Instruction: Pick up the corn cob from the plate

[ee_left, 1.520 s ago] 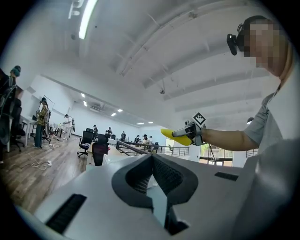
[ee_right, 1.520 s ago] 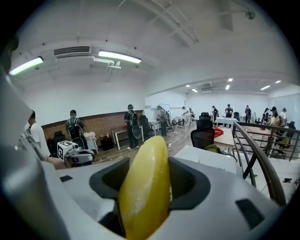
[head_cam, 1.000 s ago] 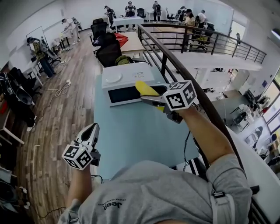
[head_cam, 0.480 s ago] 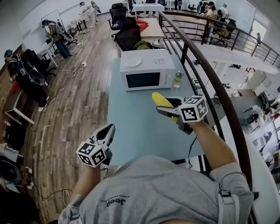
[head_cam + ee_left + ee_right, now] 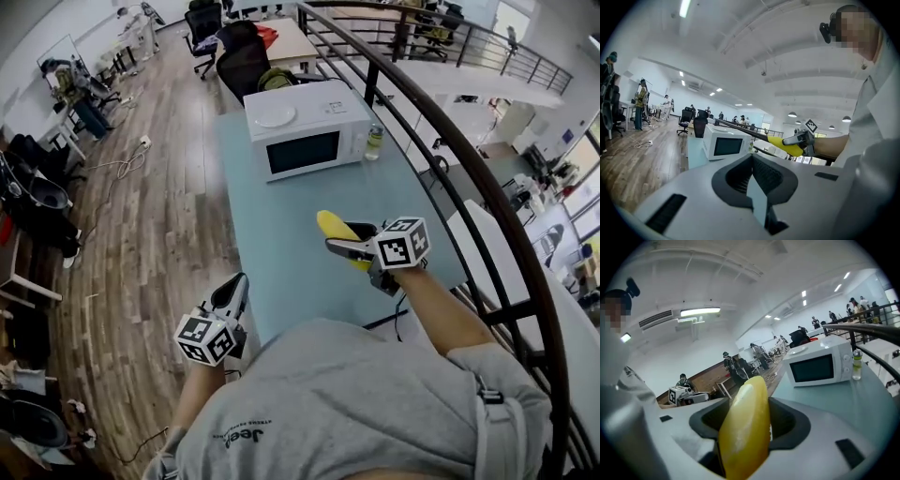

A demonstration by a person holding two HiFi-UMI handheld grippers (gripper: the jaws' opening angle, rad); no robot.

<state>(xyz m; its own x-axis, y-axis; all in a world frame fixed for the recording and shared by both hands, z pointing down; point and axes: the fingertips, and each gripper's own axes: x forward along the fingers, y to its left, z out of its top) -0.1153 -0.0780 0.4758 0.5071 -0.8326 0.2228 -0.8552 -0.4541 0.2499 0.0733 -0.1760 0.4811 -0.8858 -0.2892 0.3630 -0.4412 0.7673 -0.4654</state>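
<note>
Head view first: the right gripper (image 5: 342, 248) has come down and back toward the person. A second ago it was up in front of the microwave (image 5: 305, 141); now it hangs over the near half of the counter (image 5: 281, 244), toward its right edge. Its jaws are clenched on the corn cob (image 5: 328, 225), which sticks out yellow ahead of them, clear of the surface. The white plate (image 5: 275, 115) sits on top of the microwave at the counter's far end, with nothing on it that I can make out, so the pick-up itself looks done and this is the carry-away. A bottle (image 5: 374, 142) stands just beside the microwave, untouched. The left gripper (image 5: 234, 289) has sunk too and hangs off the counter's near left corner. Over to the left gripper view: its jaws sit together with nothing between them, and across the room the other gripper shows with the yellow cob in its grip. Right gripper view now: the cob fills the middle, wedged between both jaws and standing up out of them, the microwave well beyond it. The grip looks firm, I'd say. The left hand has no part in this.
</note>
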